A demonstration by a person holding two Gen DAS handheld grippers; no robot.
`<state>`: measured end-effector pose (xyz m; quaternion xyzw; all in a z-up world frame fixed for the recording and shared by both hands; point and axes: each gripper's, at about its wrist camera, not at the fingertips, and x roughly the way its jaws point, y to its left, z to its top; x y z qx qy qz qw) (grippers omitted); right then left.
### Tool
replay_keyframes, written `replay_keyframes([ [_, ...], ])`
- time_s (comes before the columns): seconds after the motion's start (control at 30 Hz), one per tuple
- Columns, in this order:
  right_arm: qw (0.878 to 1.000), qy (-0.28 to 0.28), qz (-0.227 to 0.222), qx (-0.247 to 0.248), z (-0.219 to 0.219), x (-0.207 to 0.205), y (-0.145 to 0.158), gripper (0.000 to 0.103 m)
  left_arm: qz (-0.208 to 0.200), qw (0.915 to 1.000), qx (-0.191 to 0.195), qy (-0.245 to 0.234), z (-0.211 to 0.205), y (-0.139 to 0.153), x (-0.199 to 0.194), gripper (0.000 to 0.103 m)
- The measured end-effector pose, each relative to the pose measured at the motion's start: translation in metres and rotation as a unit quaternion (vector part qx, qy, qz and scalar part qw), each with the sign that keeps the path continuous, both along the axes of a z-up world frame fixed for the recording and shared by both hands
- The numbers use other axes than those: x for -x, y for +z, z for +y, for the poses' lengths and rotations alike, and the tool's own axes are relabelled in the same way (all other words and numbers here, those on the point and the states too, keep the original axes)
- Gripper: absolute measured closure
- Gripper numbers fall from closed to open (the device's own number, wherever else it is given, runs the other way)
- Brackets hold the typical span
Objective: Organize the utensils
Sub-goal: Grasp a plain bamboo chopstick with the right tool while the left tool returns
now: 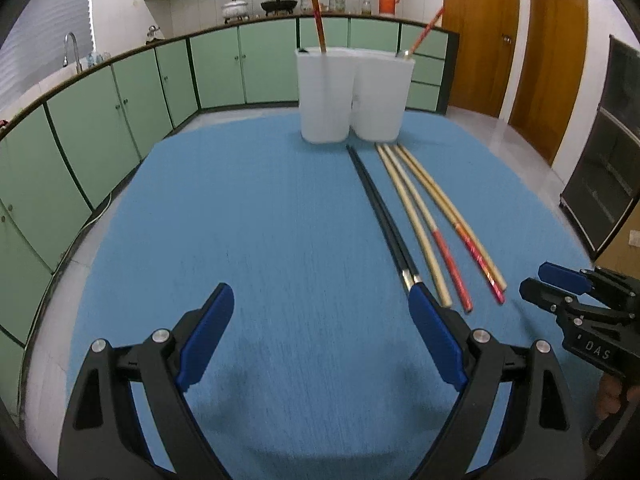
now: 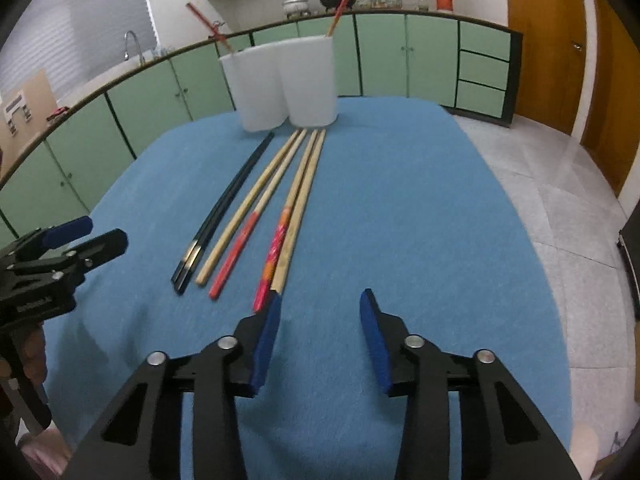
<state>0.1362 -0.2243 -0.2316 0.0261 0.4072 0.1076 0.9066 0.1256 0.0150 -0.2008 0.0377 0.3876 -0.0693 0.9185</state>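
- Hovering low over the blue tablecloth (image 1: 260, 208): left gripper (image 1: 322, 308), jaws spread wide, nothing between them, right pad just beside the near end of the black chopsticks (image 1: 380, 216).
- Hanging alongside, right gripper (image 2: 320, 308), jaws released and partly parted, gripping nothing, left pad near the tip of the pink-patterned chopstick (image 2: 274, 252).
- Lying side by side on the cloth, six chopsticks, pointing toward the white holder (image 2: 288, 84).
- Standing upright inside the holder already, two red-ended chopsticks (image 1: 316, 16).
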Motion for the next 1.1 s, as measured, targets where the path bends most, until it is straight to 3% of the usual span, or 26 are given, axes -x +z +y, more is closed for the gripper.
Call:
replay_keyframes([
  [0.17,1.0,0.019,0.007,0.021,0.012,-0.001,-0.005,0.081,0.013,0.9999,0.0,0.002,-0.001,-0.005,0.001,0.017],
  [0.27,0.999,0.023,0.0,0.035,0.02,-0.004,-0.007,0.084,0.016,0.9999,0.001,0.002,-0.003,-0.005,-0.001,0.017],
  [0.7,0.998,0.043,-0.001,0.038,0.034,-0.012,-0.01,0.086,0.029,0.9995,0.004,-0.01,-0.012,-0.013,0.001,0.017],
  [0.77,0.999,0.035,0.001,0.039,0.032,-0.014,-0.01,0.096,0.031,0.9994,0.006,-0.012,-0.012,-0.014,0.0,0.017],
  [1.1,1.0,-0.002,0.007,0.022,0.009,-0.019,-0.011,0.096,0.052,0.998,0.014,-0.032,-0.026,-0.021,0.001,0.024],
])
